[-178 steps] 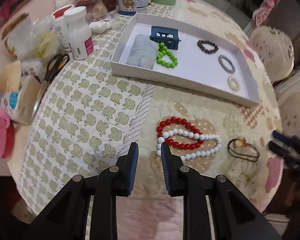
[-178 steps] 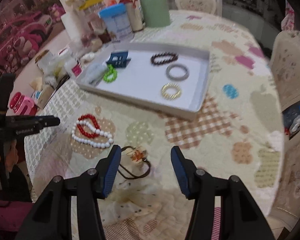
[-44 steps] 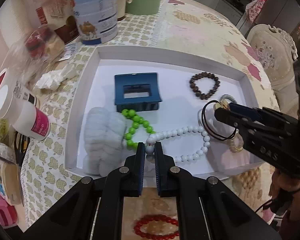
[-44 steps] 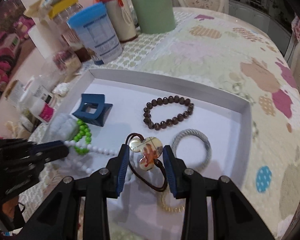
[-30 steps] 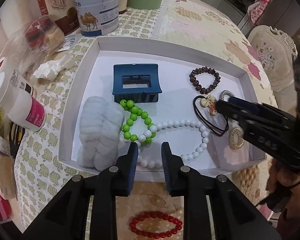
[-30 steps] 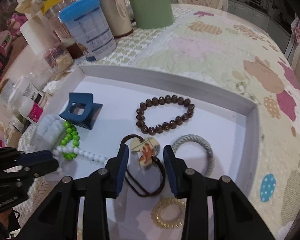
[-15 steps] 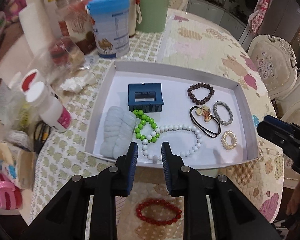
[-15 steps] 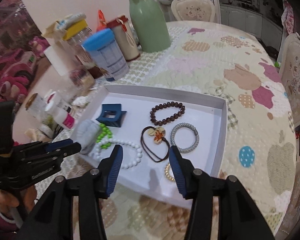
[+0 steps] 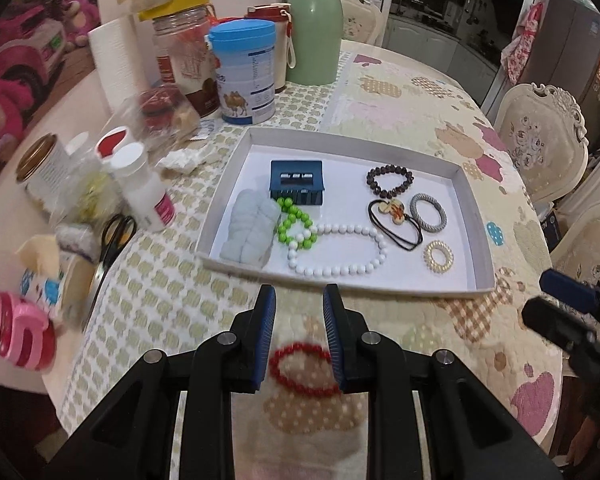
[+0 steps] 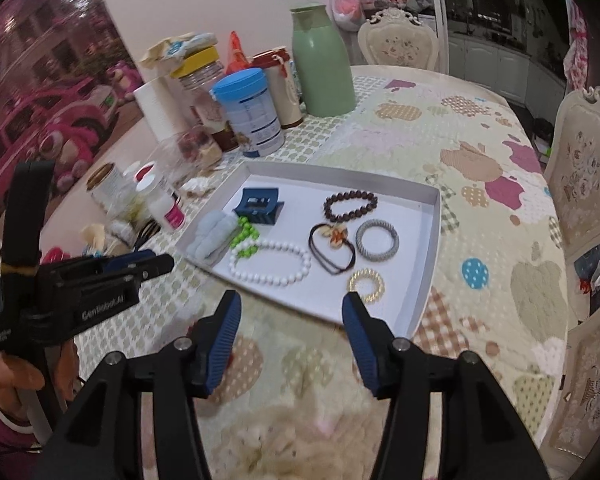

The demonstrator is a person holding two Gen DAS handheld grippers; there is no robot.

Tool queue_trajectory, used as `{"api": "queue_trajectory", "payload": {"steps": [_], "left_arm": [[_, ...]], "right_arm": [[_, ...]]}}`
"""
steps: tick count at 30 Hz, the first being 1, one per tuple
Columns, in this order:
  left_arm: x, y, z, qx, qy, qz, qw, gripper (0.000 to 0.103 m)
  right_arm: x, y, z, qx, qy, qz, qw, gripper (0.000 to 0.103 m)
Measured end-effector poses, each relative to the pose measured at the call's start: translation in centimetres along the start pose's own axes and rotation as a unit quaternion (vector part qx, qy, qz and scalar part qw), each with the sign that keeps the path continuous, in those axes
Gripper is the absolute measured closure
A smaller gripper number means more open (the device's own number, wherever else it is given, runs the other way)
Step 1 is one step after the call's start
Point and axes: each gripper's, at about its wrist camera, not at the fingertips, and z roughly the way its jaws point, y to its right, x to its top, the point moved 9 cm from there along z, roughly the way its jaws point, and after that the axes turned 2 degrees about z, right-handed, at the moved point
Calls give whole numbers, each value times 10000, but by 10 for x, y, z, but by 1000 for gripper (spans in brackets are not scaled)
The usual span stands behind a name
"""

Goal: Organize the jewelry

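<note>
A white tray (image 9: 474, 216) holds a blue hair claw (image 9: 297, 186), a pale scrunchie (image 9: 250, 232), green beads (image 9: 294, 226), a white bead necklace (image 9: 340, 252), a brown bracelet (image 9: 390, 180), a black hair tie with a charm (image 9: 396, 216), a grey tie (image 9: 429, 213) and a gold spiral (image 9: 438, 256). A red bead bracelet (image 9: 300, 368) lies on the tablecloth in front of the tray. My left gripper (image 9: 299, 294) hovers open above it, holding nothing. My right gripper (image 10: 291, 300) is off the tray's (image 10: 428, 280) near edge; its jaws are opening, with nothing between them.
Left of the tray stand a blue-lidded can (image 9: 244, 76), a green jug (image 9: 314, 24), jars, a white bottle (image 9: 144, 192) and scissors (image 9: 114, 240). A pink clip (image 9: 12, 332) sits at the table's left edge. Chairs (image 9: 548, 148) stand to the right.
Both grippers have drawn back and risen from the tray, leaving the white necklace and the black hair tie in it. The right jaws have widened.
</note>
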Motion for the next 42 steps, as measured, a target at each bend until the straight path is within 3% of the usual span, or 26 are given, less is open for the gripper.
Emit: {"api": "queue_trajectory", "payload": {"steps": [13,22,29,42], "left_arm": [[-50,1,-56,222,334,-80,9992,79],[-75,-11,-70,21,179,-475,9987,79],[-89,-8,-73,136,156,-441,9988,79],[-94,-1,-84,242,261,-389,9986,79]], "right_arm": [[-50,-24,-51,36,55,-283,9996,47],[-78,-23,-79,-40,54,-387,9992,45],[-99,-17,-82,9,-29,-334,9994,45],[-102,-33,-81,174,0,-528,9985,42]]}}
